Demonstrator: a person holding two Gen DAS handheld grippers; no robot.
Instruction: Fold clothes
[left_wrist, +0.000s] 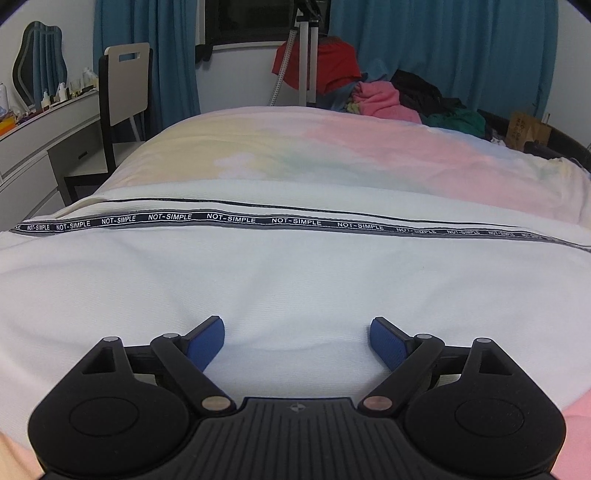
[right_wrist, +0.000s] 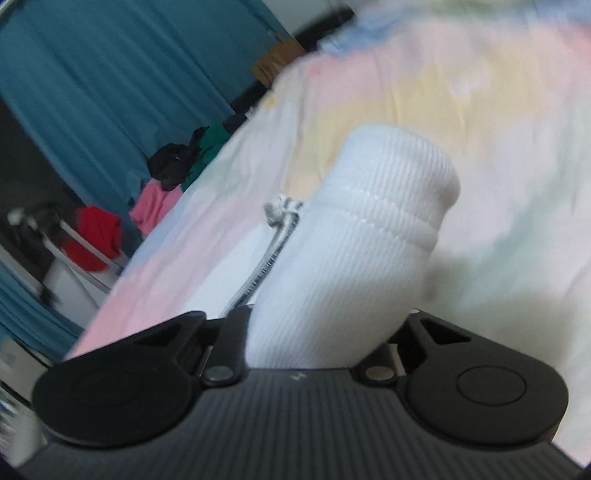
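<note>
Garment (left_wrist: 258, 280): fold step under way. Right gripper (right_wrist: 317, 332) clamps ribbed cuff (right_wrist: 373, 236); left gripper (left_wrist: 297, 339) spread wide, empty. Next: carry cuff across.

The white garment (left_wrist: 280, 280) is ribbed, crossed by a black tape (left_wrist: 229, 218) printed again and again with white "NOT-SIMPLE" lettering; its ribbed white cuff (right_wrist: 373, 236) shows in the right wrist view. The bedspread (left_wrist: 332, 155) beneath is a cloudy wash of pastel pink, yellow, pale green and blue. At twelve o'clock hang teal curtains (left_wrist: 443, 48), and toward one o'clock lies a pile of red, pink, black and green clothes (left_wrist: 384, 96); the left gripper (left_wrist: 297, 334) is black with blue pads (left_wrist: 205, 343).
</note>
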